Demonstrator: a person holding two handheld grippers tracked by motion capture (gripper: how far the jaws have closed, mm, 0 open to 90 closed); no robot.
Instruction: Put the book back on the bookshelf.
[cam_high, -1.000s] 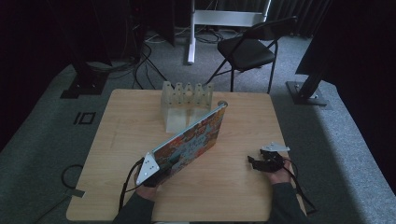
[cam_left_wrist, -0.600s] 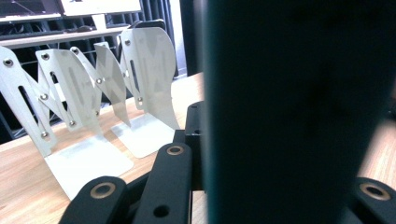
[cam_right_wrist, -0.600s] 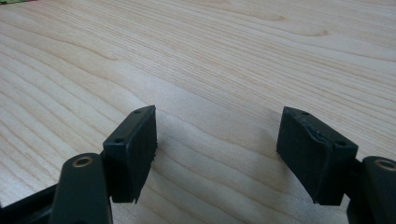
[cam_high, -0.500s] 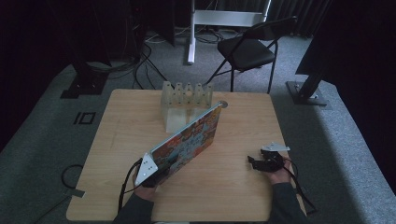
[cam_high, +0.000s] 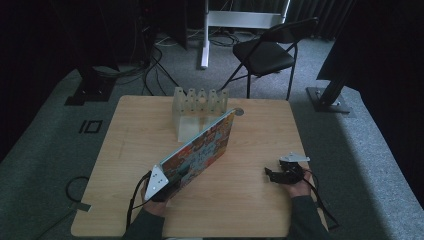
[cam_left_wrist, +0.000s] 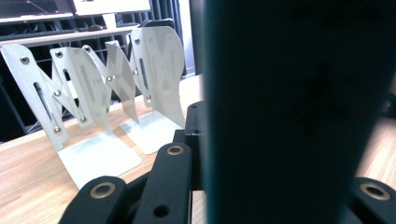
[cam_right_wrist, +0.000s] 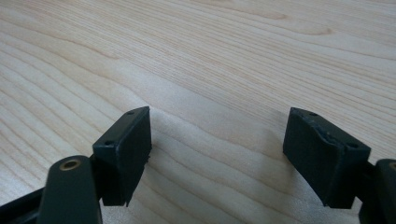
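Sticker-covered laptop (cam_high: 200, 150), no legible writing

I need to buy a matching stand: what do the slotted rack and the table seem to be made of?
The rack looks like pale brushed or painted sheet metal: thin flat leaves joined by rivets, with a dull sheen. The table looks like light wood or wood-look laminate: matte, with visible grain lines.

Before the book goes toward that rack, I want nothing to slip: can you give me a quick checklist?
1. Left gripper shut on the book: ok.
2. Book raised off the table at its far end, tilted toward the rack: ok.
3. Rack slots free of other things: ok.
4. Right gripper open, jaws just been widening, nothing between them: ok.
5. Right gripper apart from the book: ok.
6. Which slot the book's far edge lines up with: cannot tell.
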